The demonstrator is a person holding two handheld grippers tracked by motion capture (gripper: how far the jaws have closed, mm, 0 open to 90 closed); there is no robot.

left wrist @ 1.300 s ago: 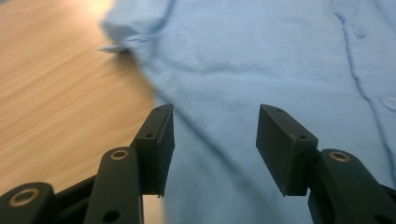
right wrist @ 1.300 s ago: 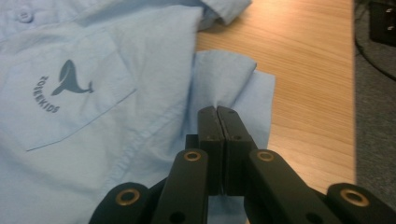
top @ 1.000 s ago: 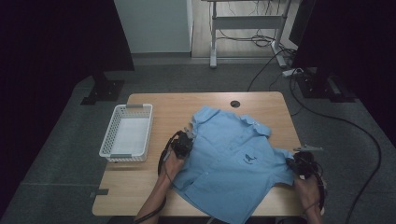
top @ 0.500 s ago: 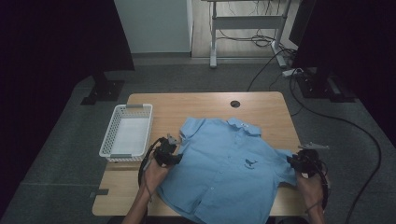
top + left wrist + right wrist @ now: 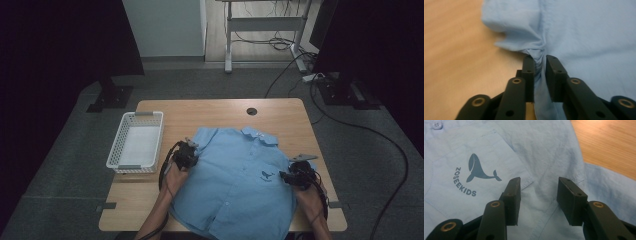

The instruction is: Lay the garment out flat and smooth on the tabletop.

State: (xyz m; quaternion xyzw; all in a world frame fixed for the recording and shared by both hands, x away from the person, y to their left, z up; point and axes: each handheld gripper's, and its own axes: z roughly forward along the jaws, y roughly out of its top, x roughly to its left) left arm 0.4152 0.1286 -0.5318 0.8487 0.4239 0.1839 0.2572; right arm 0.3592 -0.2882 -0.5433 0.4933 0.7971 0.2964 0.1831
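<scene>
A light blue child's shirt (image 5: 240, 175) lies front up and spread flat on the wooden table (image 5: 200, 112), collar toward the far side. At the shirt's left edge, my left gripper (image 5: 186, 156) has just been closing, and its jaws (image 5: 539, 58) now pinch a bunched fold of the shirt (image 5: 586, 37). My right gripper (image 5: 295, 175) sits over the shirt's right side. Its jaws (image 5: 539, 183) have just been opening and stand apart above the shirt (image 5: 544, 150), beside the chest pocket with a whale print (image 5: 477, 168). Nothing is between them.
A white plastic basket (image 5: 134, 114) stands on the table's left part, close to my left gripper. A round cable hole (image 5: 251, 111) sits near the far edge. The shirt's hem hangs over the near edge. Bare wood (image 5: 609, 142) shows right of the shirt.
The shirt has turned from a skewed lie to a straight, flatter one and shifted left. My left gripper went left, then came back a little. My right gripper moved left over the shirt.
</scene>
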